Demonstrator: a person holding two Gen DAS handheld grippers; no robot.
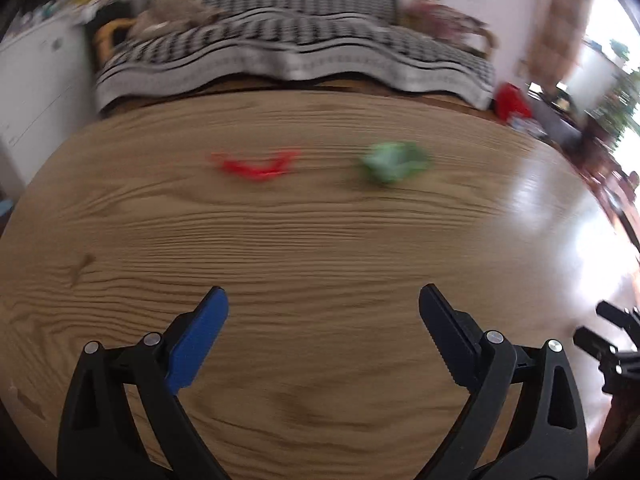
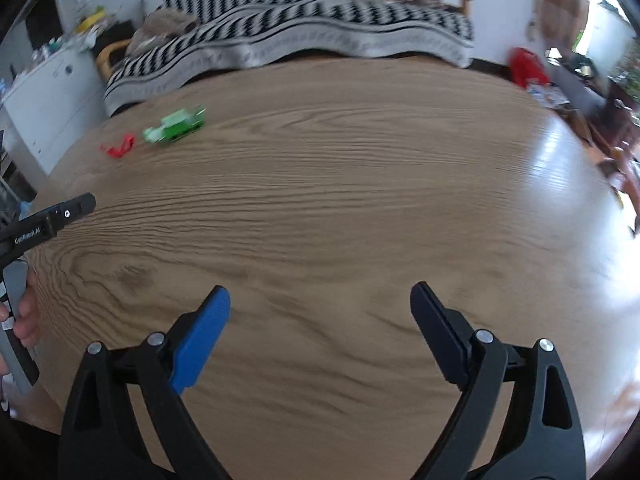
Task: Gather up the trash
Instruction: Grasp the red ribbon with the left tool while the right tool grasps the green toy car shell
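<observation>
A red scrap of wrapper (image 1: 256, 166) and a crumpled green wrapper (image 1: 394, 162) lie side by side on the wooden table (image 1: 320, 248), well ahead of my left gripper (image 1: 323, 300), which is open and empty above the table. In the right wrist view the green wrapper (image 2: 176, 125) and the red scrap (image 2: 119, 147) lie far off at the upper left. My right gripper (image 2: 320, 300) is open and empty over bare wood. The left gripper's body (image 2: 48, 220) shows at that view's left edge, and the right gripper's body (image 1: 612, 340) at the left view's right edge.
A sofa with a black-and-white striped blanket (image 1: 296, 52) stands behind the table's far edge. A white cabinet (image 1: 36, 80) is at the left. A red bag (image 1: 512, 100) and clutter sit at the right, near a bright window.
</observation>
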